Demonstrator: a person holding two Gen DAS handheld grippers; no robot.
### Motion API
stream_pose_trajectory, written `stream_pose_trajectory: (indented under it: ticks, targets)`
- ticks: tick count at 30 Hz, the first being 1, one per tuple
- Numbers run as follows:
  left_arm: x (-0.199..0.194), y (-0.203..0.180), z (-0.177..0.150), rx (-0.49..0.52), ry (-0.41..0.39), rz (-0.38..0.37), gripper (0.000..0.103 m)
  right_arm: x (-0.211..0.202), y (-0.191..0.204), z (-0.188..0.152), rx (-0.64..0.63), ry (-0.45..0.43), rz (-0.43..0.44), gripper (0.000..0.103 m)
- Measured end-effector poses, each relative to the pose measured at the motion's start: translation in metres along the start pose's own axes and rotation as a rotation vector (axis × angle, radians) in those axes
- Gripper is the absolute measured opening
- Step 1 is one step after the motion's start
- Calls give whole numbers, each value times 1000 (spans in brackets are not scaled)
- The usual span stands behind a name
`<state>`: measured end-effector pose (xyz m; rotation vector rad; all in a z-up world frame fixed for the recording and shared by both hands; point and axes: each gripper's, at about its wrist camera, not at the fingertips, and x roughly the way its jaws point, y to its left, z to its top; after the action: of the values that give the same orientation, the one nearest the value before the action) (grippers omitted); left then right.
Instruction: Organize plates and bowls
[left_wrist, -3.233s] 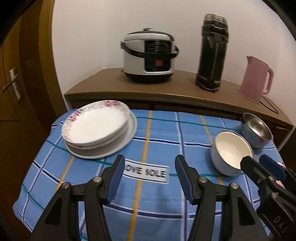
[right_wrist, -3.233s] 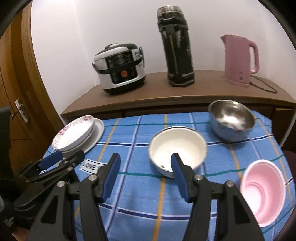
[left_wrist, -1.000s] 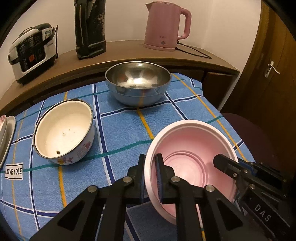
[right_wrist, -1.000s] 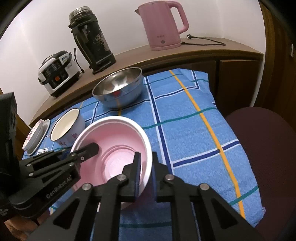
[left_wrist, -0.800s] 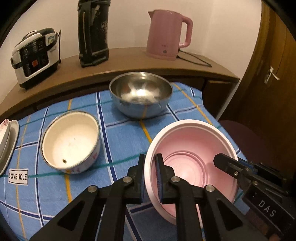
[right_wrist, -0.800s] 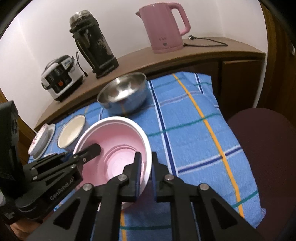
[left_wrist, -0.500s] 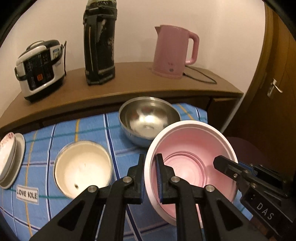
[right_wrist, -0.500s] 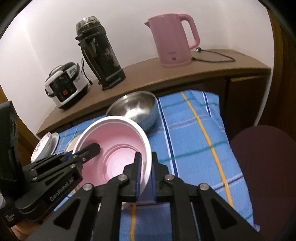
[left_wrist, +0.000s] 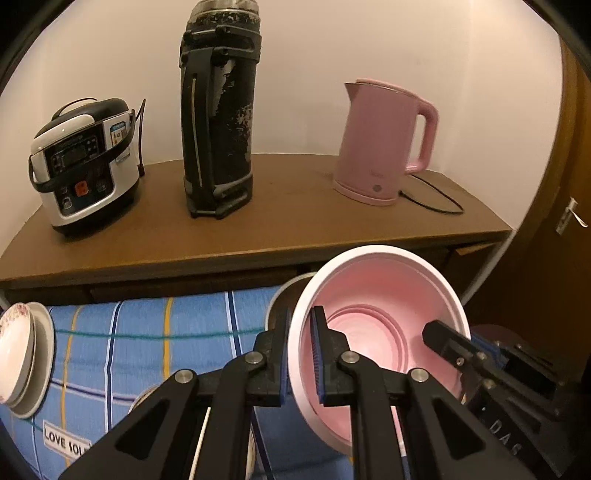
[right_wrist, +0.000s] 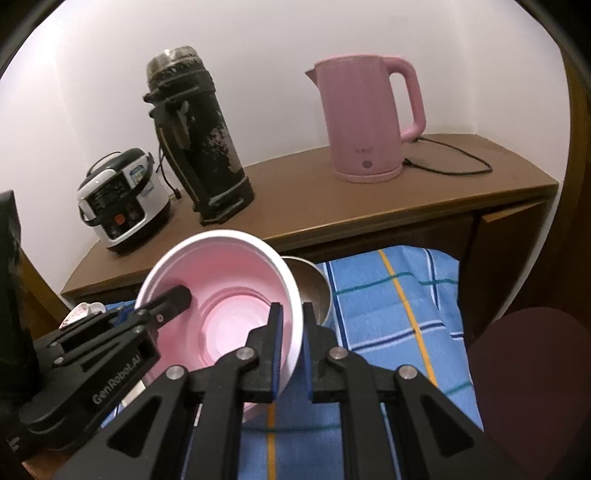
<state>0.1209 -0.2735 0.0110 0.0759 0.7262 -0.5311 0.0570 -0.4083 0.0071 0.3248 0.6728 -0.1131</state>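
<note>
A pink plastic bowl (left_wrist: 373, 317) is held in the air by both grippers, tilted toward the cameras. My left gripper (left_wrist: 300, 345) is shut on its left rim. My right gripper (right_wrist: 291, 341) is shut on its right rim; the bowl also shows in the right wrist view (right_wrist: 225, 284). A steel bowl (right_wrist: 312, 290) sits on the blue checked cloth (right_wrist: 399, 306) just behind the pink bowl, mostly hidden. Stacked floral plates (left_wrist: 20, 354) rest at the table's far left. The rim of a white enamel bowl (left_wrist: 147, 393) shows under my left gripper.
A wooden sideboard (left_wrist: 280, 218) behind the table holds a rice cooker (left_wrist: 85, 162), a tall black thermos (left_wrist: 218, 110) and a pink kettle (left_wrist: 384, 142) with its cord. A dark red chair seat (right_wrist: 532, 384) is at the right of the table.
Both grippers have lifted the pink bowl higher off the table and tilted it up; the steel and enamel bowls have dropped largely out of sight behind it.
</note>
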Motion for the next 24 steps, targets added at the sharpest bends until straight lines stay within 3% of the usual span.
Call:
stream_pose_trajectory:
  ticks: [9,24]
  targets:
    - [42,10,11,-47,59,4,12,45,-5,16,3,34,-44,9]
    - [72,12,12,-51,108,17,12,81,-9,15,-21,82,-103,9]
